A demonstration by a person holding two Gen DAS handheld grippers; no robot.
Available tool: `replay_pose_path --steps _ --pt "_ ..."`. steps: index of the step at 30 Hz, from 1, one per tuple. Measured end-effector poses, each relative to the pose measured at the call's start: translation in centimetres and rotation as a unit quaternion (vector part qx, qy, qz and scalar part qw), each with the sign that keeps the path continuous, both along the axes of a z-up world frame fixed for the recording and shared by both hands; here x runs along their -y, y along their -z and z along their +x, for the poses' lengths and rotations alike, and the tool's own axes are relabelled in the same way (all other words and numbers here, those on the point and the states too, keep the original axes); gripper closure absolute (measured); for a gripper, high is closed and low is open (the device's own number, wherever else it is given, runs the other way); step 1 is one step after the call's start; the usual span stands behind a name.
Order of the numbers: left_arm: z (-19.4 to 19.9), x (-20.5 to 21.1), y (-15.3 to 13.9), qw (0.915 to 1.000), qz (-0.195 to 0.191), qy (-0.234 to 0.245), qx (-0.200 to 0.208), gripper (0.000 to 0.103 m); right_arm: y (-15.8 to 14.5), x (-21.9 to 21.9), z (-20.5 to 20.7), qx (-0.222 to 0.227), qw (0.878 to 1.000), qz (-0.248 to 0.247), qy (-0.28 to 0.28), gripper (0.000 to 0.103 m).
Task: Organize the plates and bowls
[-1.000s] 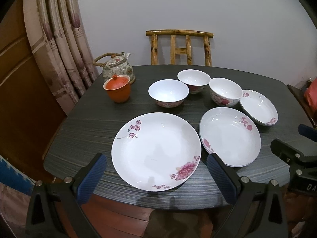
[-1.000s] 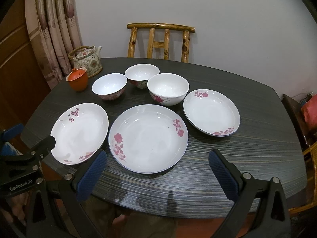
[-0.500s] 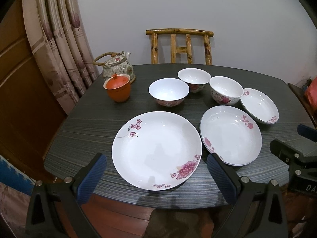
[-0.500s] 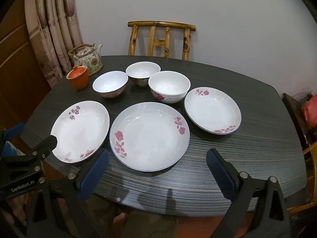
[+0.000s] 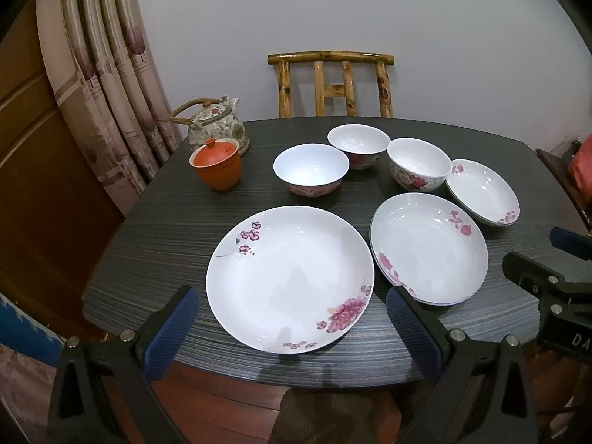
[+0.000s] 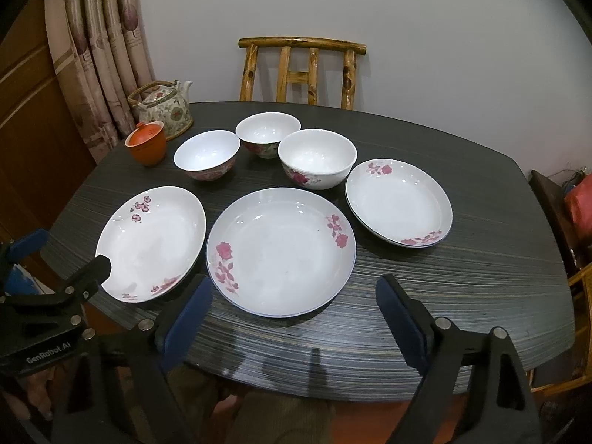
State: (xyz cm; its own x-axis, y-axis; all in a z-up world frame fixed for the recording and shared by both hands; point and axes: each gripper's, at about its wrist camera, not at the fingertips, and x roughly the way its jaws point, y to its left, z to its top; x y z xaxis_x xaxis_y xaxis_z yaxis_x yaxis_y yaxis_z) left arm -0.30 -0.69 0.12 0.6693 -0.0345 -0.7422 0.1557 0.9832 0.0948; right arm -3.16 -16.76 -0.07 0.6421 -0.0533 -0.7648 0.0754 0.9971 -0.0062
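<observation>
A dark striped table (image 6: 462, 296) is carrying three plates (image 6: 281, 251) in a row along its near edge, three bowls (image 6: 317, 162) sitting behind them, and an orange lidded cup (image 6: 146, 146) and teapot (image 6: 164, 109) standing at its far left corner.

My left gripper (image 5: 292, 327) is cut off by the bottom edge of the left wrist view; only its fingers (image 5: 170, 329) and part of the frame show. My right gripper (image 6: 294, 320) is cropped the same way in its own view. In the right wrist view, the left gripper's frame hides the near rim of the left plate (image 6: 151, 240). The table (image 6: 462, 296) loses its near edge behind both grippers. The chair (image 6: 301, 70) shows its backrest only; the table hides the seat. A red thing (image 6: 581, 203) at the right edge is cropped, identity unclear. The teapot (image 5: 218, 125) stands partly behind the orange cup (image 5: 218, 164).
</observation>
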Motion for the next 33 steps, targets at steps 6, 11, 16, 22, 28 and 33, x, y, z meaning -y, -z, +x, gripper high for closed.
replay_pose_path --steps 6,11,16,22,28,33 --pt "0.07 0.22 -0.02 1.0 0.003 0.003 0.0 0.0 -0.01 -0.01 0.0 -0.001 1.0 -0.001 0.0 0.018" --pt "0.12 0.27 0.0 1.0 0.004 0.003 0.0 0.0 -0.01 0.06 0.0 -0.004 1.0 0.002 -0.001 0.021" --pt "0.12 0.37 0.02 1.0 0.005 0.004 -0.001 0.0 -0.01 0.06 0.01 -0.004 1.0 0.001 -0.002 0.022" --pt "0.14 0.65 0.03 1.0 0.007 0.007 -0.002 0.0 -0.04 0.14 0.02 -0.005 1.0 0.002 -0.002 0.024" --pt "0.16 0.7 0.03 0.9999 0.007 0.007 -0.003 0.0 -0.06 0.1 -0.01 -0.006 1.0 0.003 -0.001 0.026" --pt "0.1 0.77 0.03 0.9999 0.008 0.009 -0.004 0.0 0.14 0.03 -0.15 -0.011 1.0 0.003 -0.002 0.026"
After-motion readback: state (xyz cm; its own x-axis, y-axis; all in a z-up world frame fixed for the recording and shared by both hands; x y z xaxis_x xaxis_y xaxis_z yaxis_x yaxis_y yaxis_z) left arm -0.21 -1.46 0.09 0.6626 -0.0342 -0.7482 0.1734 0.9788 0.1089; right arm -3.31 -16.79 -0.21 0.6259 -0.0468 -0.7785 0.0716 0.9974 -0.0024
